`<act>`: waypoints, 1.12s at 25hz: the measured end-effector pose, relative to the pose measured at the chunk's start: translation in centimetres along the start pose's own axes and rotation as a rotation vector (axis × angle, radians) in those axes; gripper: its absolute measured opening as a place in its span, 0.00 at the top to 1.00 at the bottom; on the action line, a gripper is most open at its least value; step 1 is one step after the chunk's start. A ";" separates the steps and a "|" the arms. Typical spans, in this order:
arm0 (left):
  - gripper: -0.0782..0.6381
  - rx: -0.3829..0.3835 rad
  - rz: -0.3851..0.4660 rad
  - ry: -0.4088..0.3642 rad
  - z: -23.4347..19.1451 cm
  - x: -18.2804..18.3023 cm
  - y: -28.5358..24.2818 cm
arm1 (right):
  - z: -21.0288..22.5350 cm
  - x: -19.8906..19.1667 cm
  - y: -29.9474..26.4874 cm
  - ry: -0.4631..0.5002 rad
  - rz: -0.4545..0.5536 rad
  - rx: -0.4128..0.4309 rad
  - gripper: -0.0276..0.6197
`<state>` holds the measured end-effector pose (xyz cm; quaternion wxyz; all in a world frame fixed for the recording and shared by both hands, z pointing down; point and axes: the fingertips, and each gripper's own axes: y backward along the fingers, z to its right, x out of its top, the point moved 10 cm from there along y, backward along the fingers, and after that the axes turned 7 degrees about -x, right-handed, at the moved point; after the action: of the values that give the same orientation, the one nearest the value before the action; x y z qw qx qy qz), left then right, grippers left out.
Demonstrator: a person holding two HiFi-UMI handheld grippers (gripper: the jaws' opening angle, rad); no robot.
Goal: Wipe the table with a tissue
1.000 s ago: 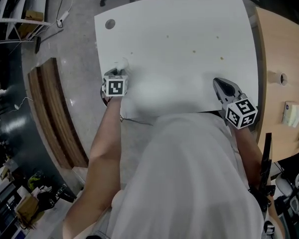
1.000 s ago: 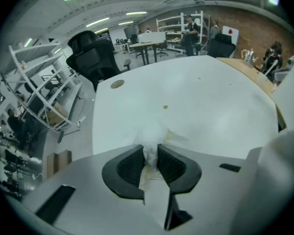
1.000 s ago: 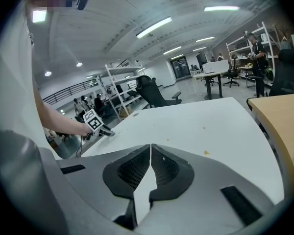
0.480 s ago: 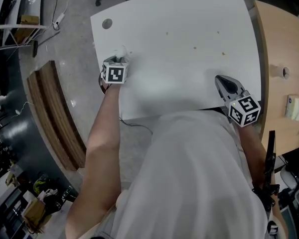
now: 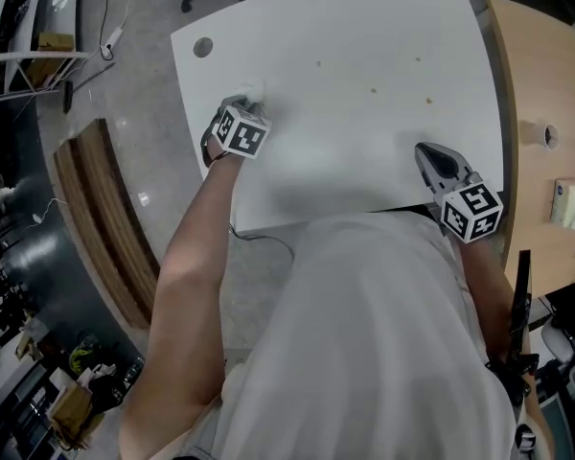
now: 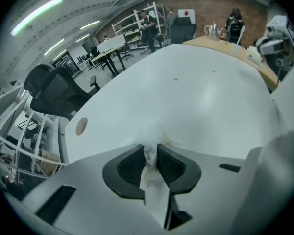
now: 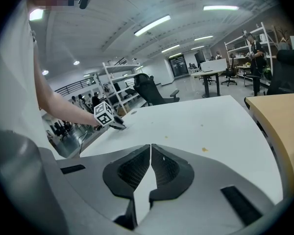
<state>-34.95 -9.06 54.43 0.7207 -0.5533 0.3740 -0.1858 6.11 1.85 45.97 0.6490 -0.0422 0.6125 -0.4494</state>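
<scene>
1. Tissue (image 6: 150,137), white and crumpled, is pinched between the fingers of the left gripper (image 6: 151,153). Its bunched end presses on the white worktop (image 5: 364,27), near the round cable hole (image 5: 203,47) and on the side of it closer to the person.
2. Left fingers stand almost closed, clamped on the tissue, and a strip of it trails back through the narrow gap between them.
3. That gripper points steeply down at the worktop. Its marker cube (image 5: 241,130) is tilted and sits further from the cable hole than the tissue does.
4. Right gripper (image 5: 426,156) hangs at the person's edge of the worktop, well apart from the cable hole and towards the opposite side. Its fingers meet at the tips with nothing between them.
5. Small brownish specks (image 5: 373,91) dot the worktop, all of them well away from the cable hole and out beyond the right gripper.
6. Wooden desk (image 5: 541,75) adjoins the worktop along the side farthest from the cable hole.
</scene>
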 end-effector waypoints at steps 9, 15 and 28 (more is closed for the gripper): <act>0.80 -0.186 0.049 0.061 5.0 0.4 0.5 | -0.2 0.0 -0.1 0.009 0.001 0.015 0.93; 0.80 -0.378 0.057 0.179 5.6 -0.6 0.9 | -0.3 0.4 -0.3 0.012 0.002 0.020 0.93; 0.80 -0.175 0.050 0.236 -3.0 -0.8 -0.8 | 0.0 -0.3 0.1 0.008 -0.006 0.012 0.93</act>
<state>-37.59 -10.72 55.09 0.6250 -0.5788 0.4848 -0.1983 6.27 2.10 46.14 0.6453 -0.0383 0.6125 -0.4549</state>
